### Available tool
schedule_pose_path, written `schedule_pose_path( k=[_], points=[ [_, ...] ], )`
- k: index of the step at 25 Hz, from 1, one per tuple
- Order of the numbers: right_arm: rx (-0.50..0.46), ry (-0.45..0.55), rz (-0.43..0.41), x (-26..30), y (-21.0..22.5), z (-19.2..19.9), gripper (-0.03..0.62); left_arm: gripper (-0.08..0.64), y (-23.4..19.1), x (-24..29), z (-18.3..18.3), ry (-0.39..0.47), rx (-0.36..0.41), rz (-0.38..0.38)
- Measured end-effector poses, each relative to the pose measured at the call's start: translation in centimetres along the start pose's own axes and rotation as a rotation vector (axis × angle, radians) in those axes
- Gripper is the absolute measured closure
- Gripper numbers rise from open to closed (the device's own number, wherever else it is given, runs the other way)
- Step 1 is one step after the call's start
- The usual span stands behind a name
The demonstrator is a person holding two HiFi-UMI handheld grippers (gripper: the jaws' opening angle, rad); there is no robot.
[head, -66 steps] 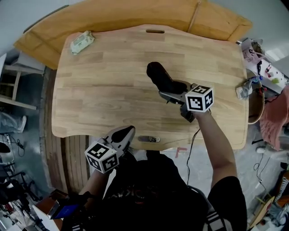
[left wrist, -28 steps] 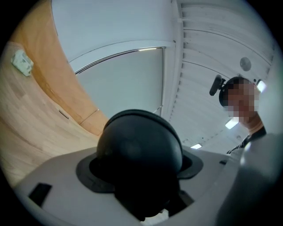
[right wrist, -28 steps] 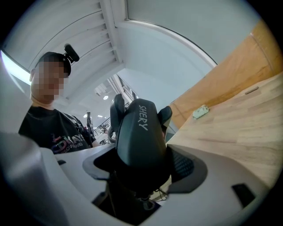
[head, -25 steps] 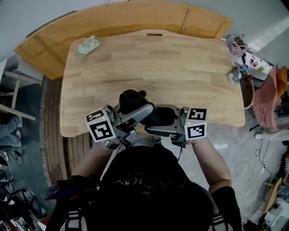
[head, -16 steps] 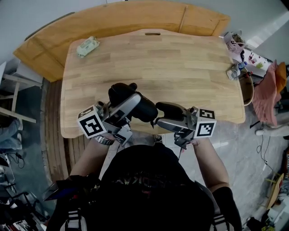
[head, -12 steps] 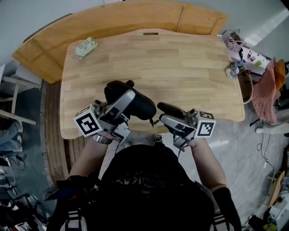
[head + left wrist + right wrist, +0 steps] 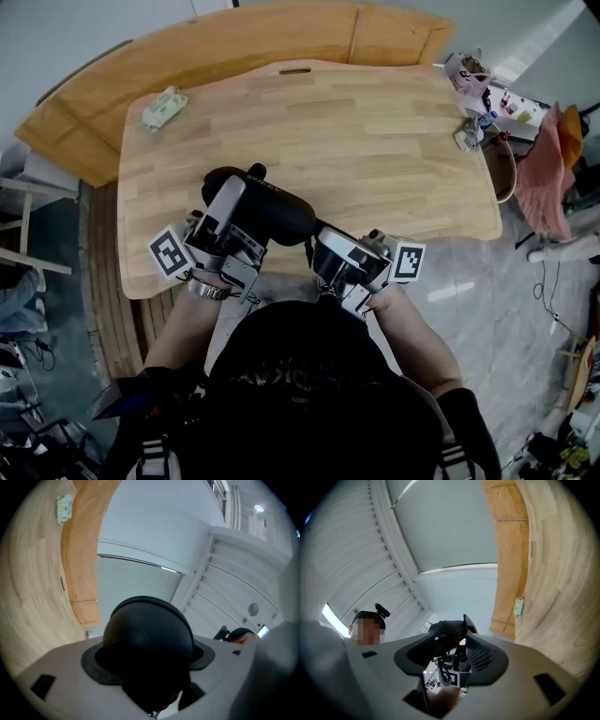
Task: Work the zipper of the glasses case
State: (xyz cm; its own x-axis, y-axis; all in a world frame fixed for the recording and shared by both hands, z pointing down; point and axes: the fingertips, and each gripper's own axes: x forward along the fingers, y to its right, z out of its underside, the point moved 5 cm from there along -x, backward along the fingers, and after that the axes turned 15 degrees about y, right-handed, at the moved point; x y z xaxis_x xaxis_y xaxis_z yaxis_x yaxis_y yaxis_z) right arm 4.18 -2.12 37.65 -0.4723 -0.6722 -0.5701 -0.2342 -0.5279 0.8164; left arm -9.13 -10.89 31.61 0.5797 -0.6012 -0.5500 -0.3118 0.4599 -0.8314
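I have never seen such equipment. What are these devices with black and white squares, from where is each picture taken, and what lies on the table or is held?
No robot here: a person holds two grippers, each with two jaws; the patterned cubes are parts of them. The head view comes from a camera on the person's head, looking down. The other two come from cameras riding on each gripper, looking along its jaws. On the wooden table lies a small packet, near the far left corner. The left gripper is shut on a black case, lifted off the table. The jaws of the right gripper have just been closing around the zipper pull, which hangs between them; they do not seem to pinch it yet.
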Motion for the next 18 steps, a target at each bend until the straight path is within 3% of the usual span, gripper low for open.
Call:
schedule_pose_path(
  k=[8,14,16,18],
  points=[
    [0.067,0.04,-0.042,-0.1,-0.7,0.2,0.483,0.198,-0.2,-0.5,0.3,0.016,0.007,-0.01],
    [0.045,0.05,-0.032,-0.2,-0.6,0.1,0.53,0.198,-0.3,-0.9,-0.1,0.045,0.005,-0.028],
    [0.016,0.051,-0.015,-0.3,-0.6,0.0,0.574,0.198,-0.4,-1.1,-0.4,0.055,0.03,-0.04],
    [-0.018,0.042,0.008,-0.4,-0.4,0.0,0.574,0.198,-0.4,-1.1,-0.5,0.049,0.063,-0.05]
  ],
)
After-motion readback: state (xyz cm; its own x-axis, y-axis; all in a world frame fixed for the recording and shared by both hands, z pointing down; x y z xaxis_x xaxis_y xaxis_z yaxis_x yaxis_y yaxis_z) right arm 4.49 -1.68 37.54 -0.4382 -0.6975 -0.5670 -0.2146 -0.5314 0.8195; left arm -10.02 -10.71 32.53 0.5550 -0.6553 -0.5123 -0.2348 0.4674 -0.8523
